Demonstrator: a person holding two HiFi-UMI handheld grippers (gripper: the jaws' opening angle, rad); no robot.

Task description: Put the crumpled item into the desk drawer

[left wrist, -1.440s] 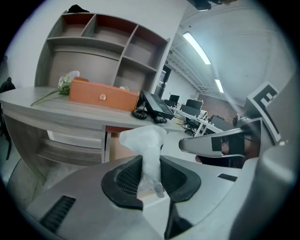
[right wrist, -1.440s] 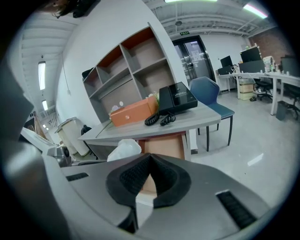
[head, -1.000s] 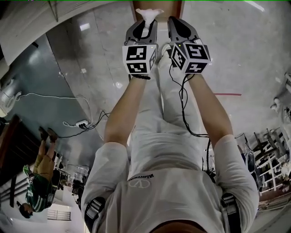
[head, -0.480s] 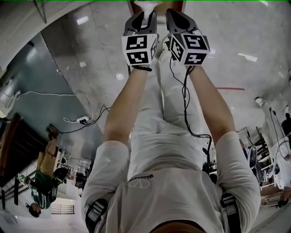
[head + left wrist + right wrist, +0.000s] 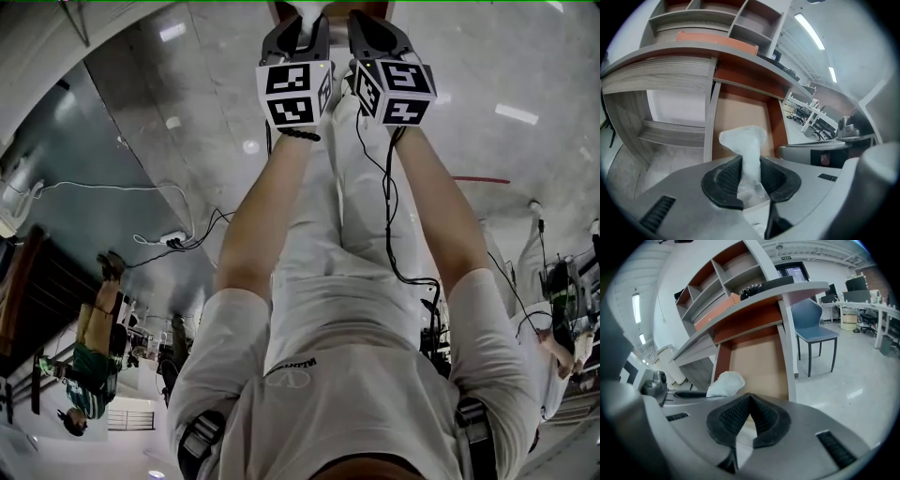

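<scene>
Head view: left gripper [image 5: 298,23] and right gripper [image 5: 373,26] sit higher in frame than a second ago; arms [image 5: 272,206] straight ahead, parallel. Left clamps wad [image 5: 743,139]; right jaws together, empty.

The left gripper [image 5: 300,23] and right gripper [image 5: 375,26] are raised closer to the frame's top edge, where the crumpled item [image 5: 743,138] is now mostly cut off.

An office. Long benches [image 5: 881,306] carry monitors [image 5: 856,284] (swivel chairs [image 5: 867,318] beside them). A blue chair [image 5: 812,328] stands nearby.
</scene>
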